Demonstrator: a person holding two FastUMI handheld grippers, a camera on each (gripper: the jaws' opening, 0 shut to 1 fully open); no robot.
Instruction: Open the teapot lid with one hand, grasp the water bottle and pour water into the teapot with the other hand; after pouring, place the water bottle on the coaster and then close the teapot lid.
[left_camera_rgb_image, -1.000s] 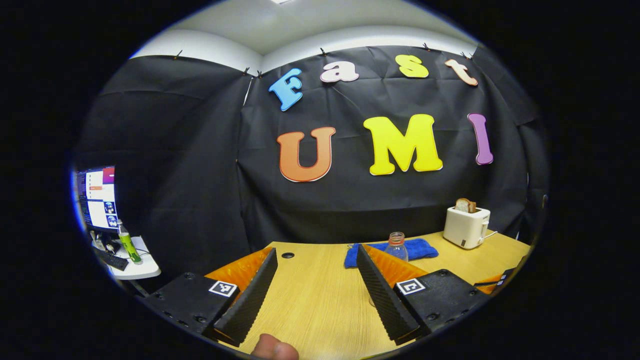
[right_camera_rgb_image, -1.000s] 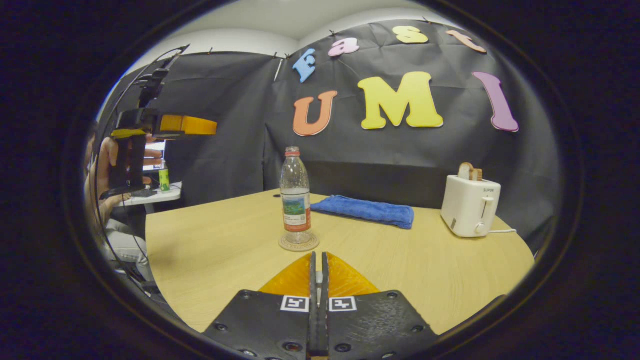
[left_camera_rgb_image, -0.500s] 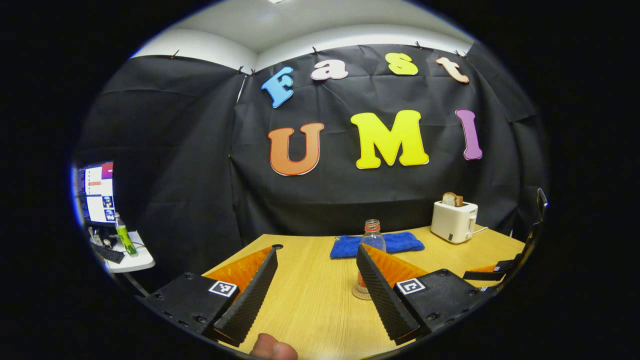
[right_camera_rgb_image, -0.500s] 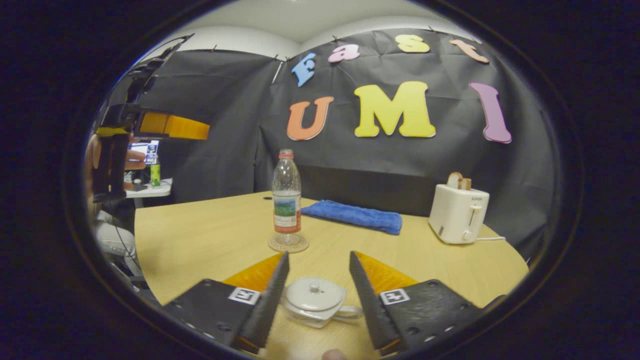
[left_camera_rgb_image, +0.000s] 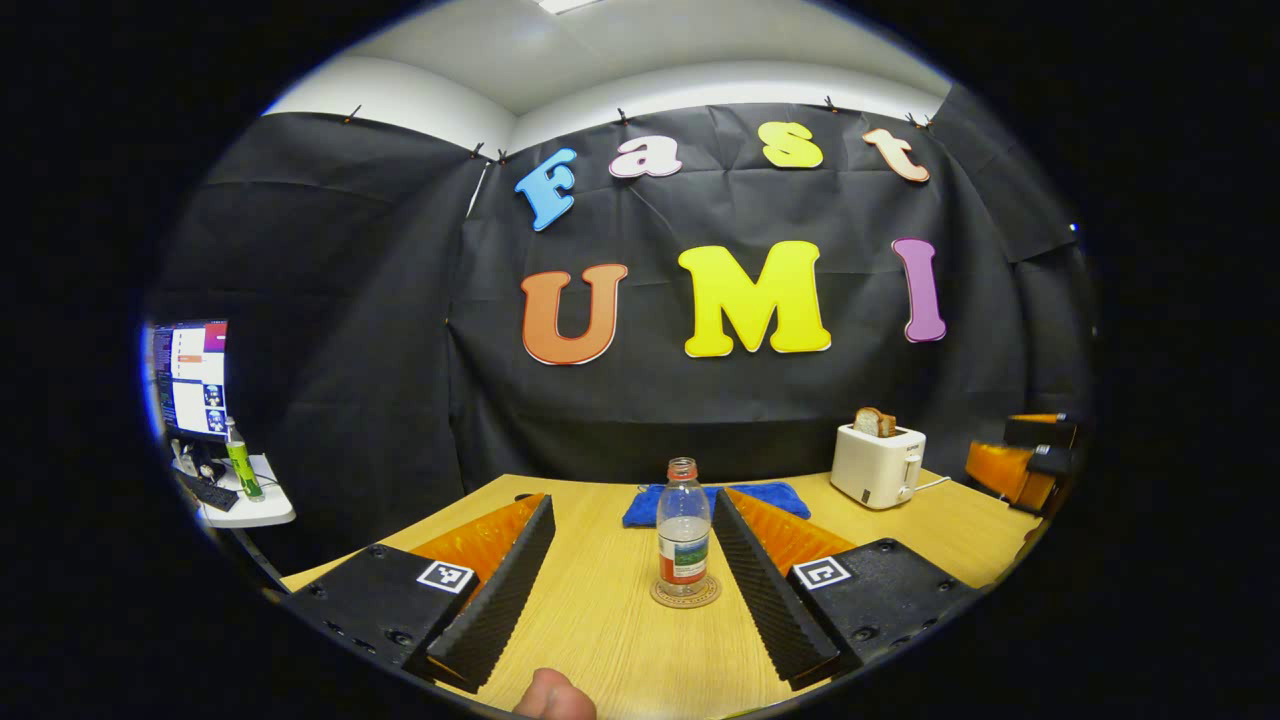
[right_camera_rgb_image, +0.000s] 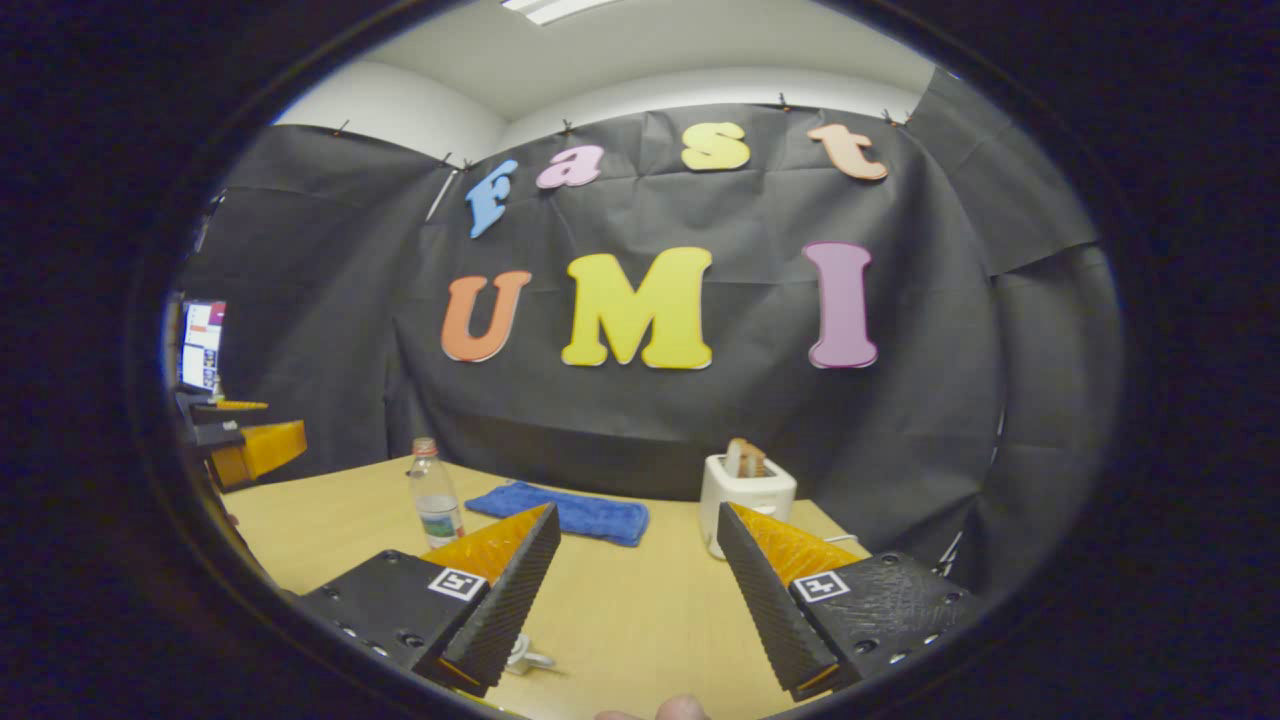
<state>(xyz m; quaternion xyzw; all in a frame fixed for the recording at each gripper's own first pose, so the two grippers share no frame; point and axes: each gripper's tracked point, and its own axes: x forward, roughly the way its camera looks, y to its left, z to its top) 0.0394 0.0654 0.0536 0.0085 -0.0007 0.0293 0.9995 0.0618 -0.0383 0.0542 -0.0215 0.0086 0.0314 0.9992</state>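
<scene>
Your right gripper (right_camera_rgb_image: 625, 590), clamped a second ago, now has jaws spread and empty. Left gripper (left_camera_rgb_image: 630, 580) jaws released, now framing the water bottle (left_camera_rgb_image: 684, 535) on its coaster (left_camera_rgb_image: 685, 592). Grasp looks imminent.

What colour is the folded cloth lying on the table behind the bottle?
Blue. The cloth shows best in the right gripper view, beyond the bottle.

The booth is evenly lit from a ceiling lamp (right_camera_rgb_image: 550, 8); edges are bent by fisheye distortion, and focus is kept sharp.
</scene>
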